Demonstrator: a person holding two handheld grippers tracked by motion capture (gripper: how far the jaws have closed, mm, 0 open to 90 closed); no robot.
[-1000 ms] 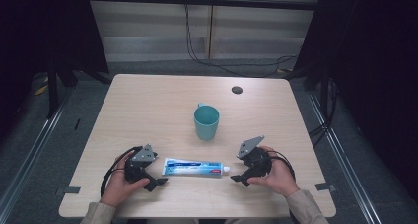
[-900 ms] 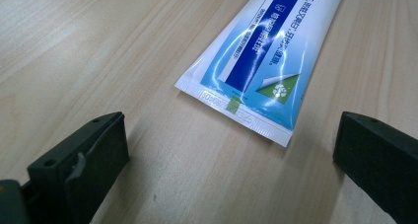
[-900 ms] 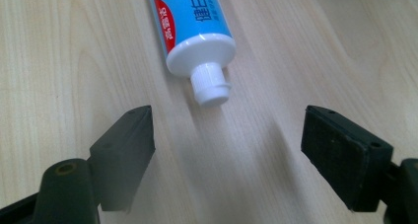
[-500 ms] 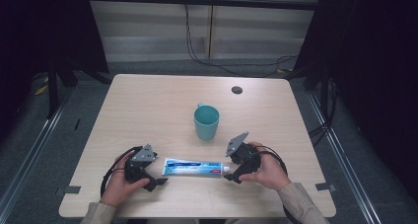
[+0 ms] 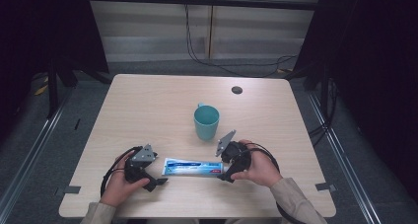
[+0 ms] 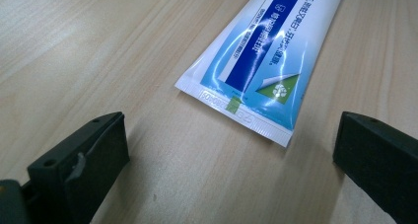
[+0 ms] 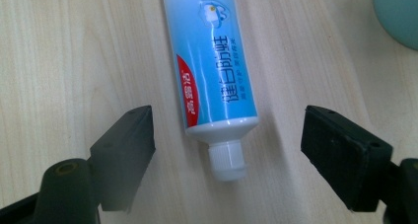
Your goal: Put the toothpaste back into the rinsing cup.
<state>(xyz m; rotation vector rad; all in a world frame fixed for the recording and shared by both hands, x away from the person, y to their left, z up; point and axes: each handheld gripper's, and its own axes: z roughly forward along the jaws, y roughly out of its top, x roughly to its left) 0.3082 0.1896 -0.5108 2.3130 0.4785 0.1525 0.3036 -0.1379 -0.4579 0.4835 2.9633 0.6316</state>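
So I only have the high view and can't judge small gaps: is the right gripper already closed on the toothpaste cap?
Observer: No. In the right gripper view the right gripper is wide open, with the white cap lying between its fingers, touching neither.
Operator: And the left one?
Observer: The left gripper is open too; the flat crimped end of the toothpaste lies just ahead of its fingers.
Operator: Which face is up?
Observer: The cap half shows a red patch and blue lettering.

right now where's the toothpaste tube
In the high view the toothpaste tube lies flat near the table's front edge, between the left claw and right claw, just in front of the cup.
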